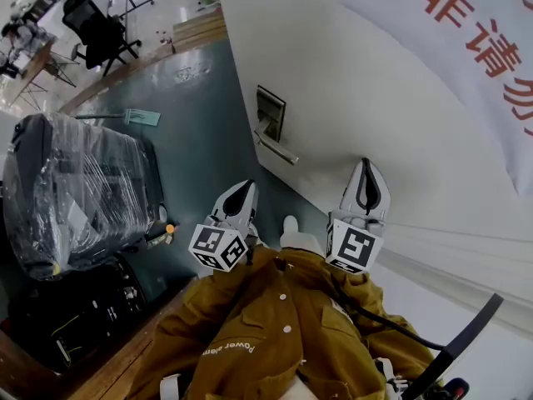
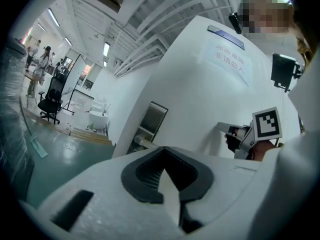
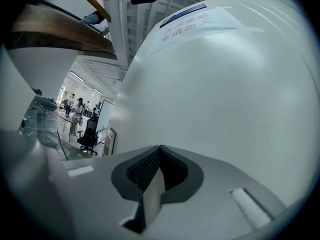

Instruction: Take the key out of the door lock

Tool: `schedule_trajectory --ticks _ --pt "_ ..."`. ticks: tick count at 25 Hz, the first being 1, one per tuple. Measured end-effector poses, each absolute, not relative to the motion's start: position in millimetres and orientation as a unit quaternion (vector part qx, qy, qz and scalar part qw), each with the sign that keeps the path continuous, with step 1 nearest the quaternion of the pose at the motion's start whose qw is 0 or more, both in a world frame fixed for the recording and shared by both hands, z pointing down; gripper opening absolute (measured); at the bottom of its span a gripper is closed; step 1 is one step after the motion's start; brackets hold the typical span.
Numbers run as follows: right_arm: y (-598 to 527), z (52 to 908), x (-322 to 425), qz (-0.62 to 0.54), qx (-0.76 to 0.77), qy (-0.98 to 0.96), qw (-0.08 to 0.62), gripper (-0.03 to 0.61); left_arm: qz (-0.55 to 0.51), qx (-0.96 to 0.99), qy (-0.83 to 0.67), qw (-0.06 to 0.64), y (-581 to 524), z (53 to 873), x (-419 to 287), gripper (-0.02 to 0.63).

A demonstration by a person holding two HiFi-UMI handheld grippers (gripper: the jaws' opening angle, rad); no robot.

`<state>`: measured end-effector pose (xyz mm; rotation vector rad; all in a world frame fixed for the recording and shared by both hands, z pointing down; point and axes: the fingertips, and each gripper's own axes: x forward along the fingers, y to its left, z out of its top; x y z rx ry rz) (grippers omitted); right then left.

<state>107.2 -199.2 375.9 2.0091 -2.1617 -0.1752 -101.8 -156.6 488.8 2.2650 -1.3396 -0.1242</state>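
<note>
A metal lock plate [image 1: 271, 113] with a lever handle [image 1: 277, 147] sits on the white door [image 1: 350, 115]. The plate [image 2: 151, 119] and handle [image 2: 141, 142] also show in the left gripper view; no key is discernible in any view. My left gripper [image 1: 243, 188] hangs below the handle, a short way off the door, jaws shut and empty. To its right, my right gripper [image 1: 366, 170] is held close to the bare door face, also shut with nothing in it. In the left gripper view the right gripper [image 2: 227, 129] appears beside the door.
A plastic-wrapped black case [image 1: 75, 190] stands on the green floor [image 1: 196, 132] at the left. An office chair [image 1: 96, 27] and a wooden step [image 1: 198, 30] are farther off. A white banner with red characters [image 1: 466, 32] hangs on the door's upper right.
</note>
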Motion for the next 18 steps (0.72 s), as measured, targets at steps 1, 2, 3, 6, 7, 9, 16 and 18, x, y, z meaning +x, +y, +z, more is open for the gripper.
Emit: schedule_trajectory --ticks 1,2,3,6,7,9,16,18 --pt "-200 375 110 -0.060 0.682 -0.723 0.094 0.000 -0.040 0.832 -0.490 0.257 -161 495 -104 -0.003" --pt "-201 375 111 -0.062 0.685 -0.719 0.096 0.000 -0.033 0.832 -0.488 0.261 -164 500 -105 -0.003" --pt "-201 375 111 -0.064 0.688 -0.717 0.098 0.000 -0.028 0.833 -0.486 0.263 -168 505 -107 -0.003" --pt "-201 374 110 -0.067 0.693 -0.711 0.101 0.000 -0.020 0.832 -0.485 0.269 -180 518 -111 -0.003" --pt "-201 374 110 -0.068 0.693 -0.710 0.101 0.000 -0.020 0.830 -0.485 0.275 -184 523 -112 -0.003" --pt "-202 375 110 -0.068 0.694 -0.709 0.101 0.000 -0.023 0.824 -0.481 0.300 -193 537 -113 -0.003" --pt "-201 375 110 -0.067 0.694 -0.709 0.104 0.000 -0.164 0.744 -0.415 0.498 -234 587 -111 0.103" --pt "-201 375 110 -0.067 0.694 -0.709 0.104 0.000 -0.197 0.712 -0.413 0.533 -248 601 -114 0.133"
